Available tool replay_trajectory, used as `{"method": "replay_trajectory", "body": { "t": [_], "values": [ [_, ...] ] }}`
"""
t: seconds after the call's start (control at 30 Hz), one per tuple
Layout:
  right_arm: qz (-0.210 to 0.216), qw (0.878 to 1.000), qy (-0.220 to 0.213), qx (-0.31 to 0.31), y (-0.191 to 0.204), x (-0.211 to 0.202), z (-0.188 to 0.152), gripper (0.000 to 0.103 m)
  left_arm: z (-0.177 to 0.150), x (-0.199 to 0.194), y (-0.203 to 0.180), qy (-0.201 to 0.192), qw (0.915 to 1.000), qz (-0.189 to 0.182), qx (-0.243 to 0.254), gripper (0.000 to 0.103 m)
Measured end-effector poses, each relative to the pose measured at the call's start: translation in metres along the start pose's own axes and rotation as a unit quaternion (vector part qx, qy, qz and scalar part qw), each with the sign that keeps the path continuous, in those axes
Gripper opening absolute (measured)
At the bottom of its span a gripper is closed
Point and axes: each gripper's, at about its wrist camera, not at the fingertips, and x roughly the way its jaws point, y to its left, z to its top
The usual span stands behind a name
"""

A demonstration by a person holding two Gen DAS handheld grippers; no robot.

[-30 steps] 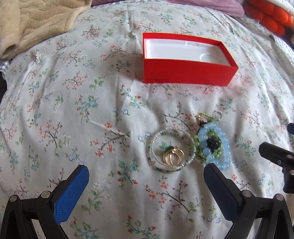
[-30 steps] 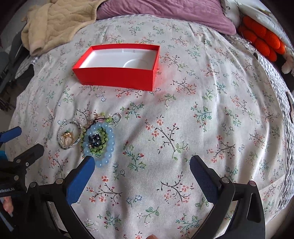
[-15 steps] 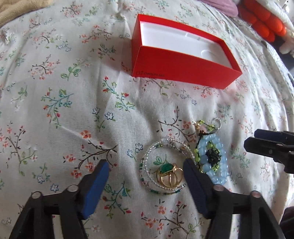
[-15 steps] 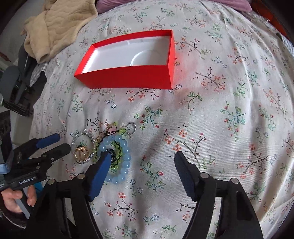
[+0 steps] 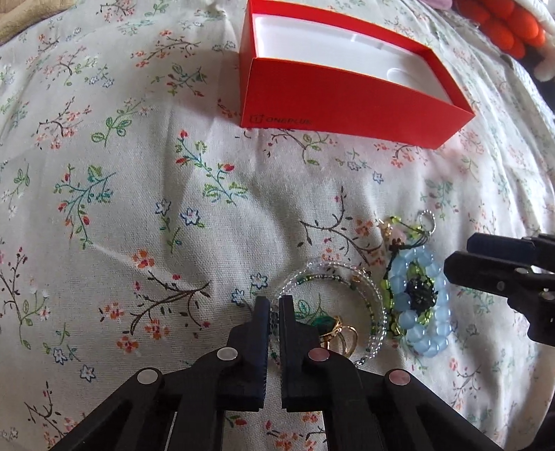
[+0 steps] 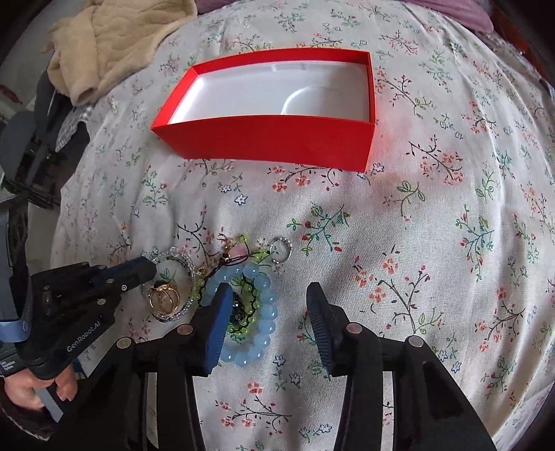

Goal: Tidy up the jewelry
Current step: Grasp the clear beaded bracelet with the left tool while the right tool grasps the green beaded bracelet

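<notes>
A clear beaded bracelet (image 5: pixel 360 277) (image 6: pixel 180 258) lies on the floral bedspread with gold rings (image 5: pixel 341 334) (image 6: pixel 163 300) inside it. My left gripper (image 5: pixel 274 312) (image 6: pixel 147 270) is shut on the bracelet's left rim. A light blue beaded bracelet (image 5: pixel 421 312) (image 6: pixel 267 312) with green and dark beads lies just right of it, and a small silver ring (image 6: pixel 280 249) beyond. My right gripper (image 6: pixel 267 312) is open, its left finger over the blue bracelet. The open red box (image 5: pixel 347 93) (image 6: pixel 277 138), white inside, stands farther back.
A beige blanket (image 6: pixel 114 41) is bunched at the far left of the bed. Orange cushions (image 5: pixel 499 24) lie at the far right. The bed's left edge drops off beside a dark chair (image 6: pixel 20 145).
My left gripper moved forward and closed onto the clear bracelet's rim. My right gripper moved closer over the blue bracelet and narrowed somewhat, still open.
</notes>
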Motion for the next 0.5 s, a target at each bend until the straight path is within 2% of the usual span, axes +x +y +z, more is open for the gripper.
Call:
{"method": "replay_trajectory", "body": {
  "t": [0.3, 0.5],
  "values": [
    [0.013, 1.0, -0.017, -0.009, 0.011, -0.01, 0.001, 0.047, -0.002, -0.028, -0.006, -0.035, 0.9993, -0.01, 0.014, 0.0],
    [0.025, 0.999, -0.019, -0.02, 0.019, -0.011, 0.0, 0.047, -0.007, -0.048, 0.01, -0.052, 0.9985, -0.016, 0.0, 0.0]
  ]
}}
